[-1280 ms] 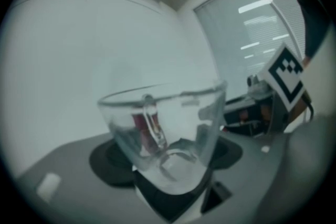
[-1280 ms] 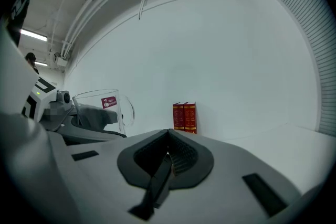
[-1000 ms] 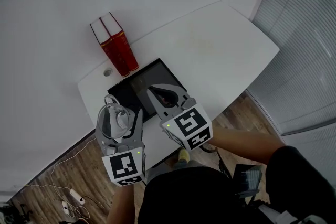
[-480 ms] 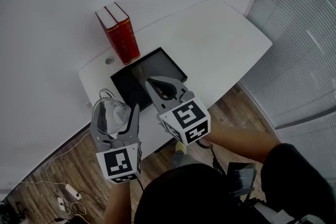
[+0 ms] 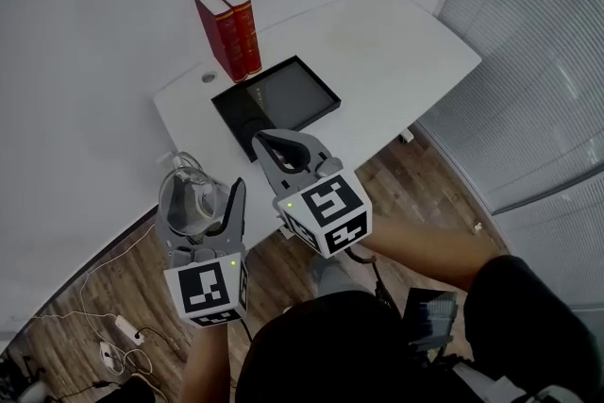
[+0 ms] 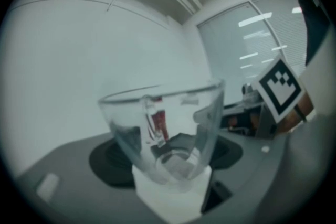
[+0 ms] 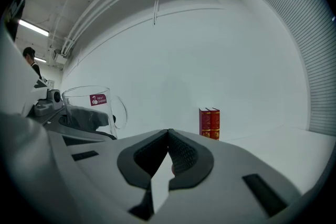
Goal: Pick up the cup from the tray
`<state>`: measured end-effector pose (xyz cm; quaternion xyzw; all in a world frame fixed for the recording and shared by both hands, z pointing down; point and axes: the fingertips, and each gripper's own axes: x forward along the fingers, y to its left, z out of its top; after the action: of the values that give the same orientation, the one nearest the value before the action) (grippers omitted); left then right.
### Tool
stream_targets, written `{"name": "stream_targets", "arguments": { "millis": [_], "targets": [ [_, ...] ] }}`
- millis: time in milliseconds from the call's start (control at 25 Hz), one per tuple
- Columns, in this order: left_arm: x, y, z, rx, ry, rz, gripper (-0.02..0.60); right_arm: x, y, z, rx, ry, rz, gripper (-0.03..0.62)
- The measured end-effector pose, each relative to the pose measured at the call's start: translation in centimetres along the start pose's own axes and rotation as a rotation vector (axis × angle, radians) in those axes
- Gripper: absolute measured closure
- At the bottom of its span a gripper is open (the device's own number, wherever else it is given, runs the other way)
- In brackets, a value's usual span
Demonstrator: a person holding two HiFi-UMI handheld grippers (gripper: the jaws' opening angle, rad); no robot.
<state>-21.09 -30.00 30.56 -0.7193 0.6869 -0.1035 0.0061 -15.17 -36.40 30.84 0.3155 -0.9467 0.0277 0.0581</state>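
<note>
Head view: held in the left gripper (image 5: 203,195), a clear glass cup with a handle (image 5: 187,203), well apart from the flat black rectangular tray (image 5: 283,94) at one o'clock.

Left gripper view: clamped low on the cup, upright.

Right gripper view: closed and empty, the right gripper (image 7: 168,136).

Pickup judged complete.

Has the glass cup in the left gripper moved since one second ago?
Yes. The cup in the left gripper went back toward the person: it was beside the black tray, now it hangs past the edge of the table.
</note>
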Motion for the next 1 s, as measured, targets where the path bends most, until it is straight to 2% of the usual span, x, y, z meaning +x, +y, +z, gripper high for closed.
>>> {"name": "stream_targets", "arguments": {
  "millis": [600,800,1000],
  "targets": [
    [-13.5,-1.9,0.7,-0.004,-0.057,-0.044,0.204,-9.4,10.0,0.1,-0.016,-0.016,-0.050,0.582],
    [-16.6,-3.1,0.5,-0.006,-0.058,-0.054,0.204,-12.3,11.7,-0.4,-0.012,-0.019,-0.069,0.582],
    [-17.4,-4.6,0.4,-0.022,-0.054,-0.076,0.204,-14.4,11.6,-0.3,-0.010,-0.017,-0.074,0.582]
  ]
}}
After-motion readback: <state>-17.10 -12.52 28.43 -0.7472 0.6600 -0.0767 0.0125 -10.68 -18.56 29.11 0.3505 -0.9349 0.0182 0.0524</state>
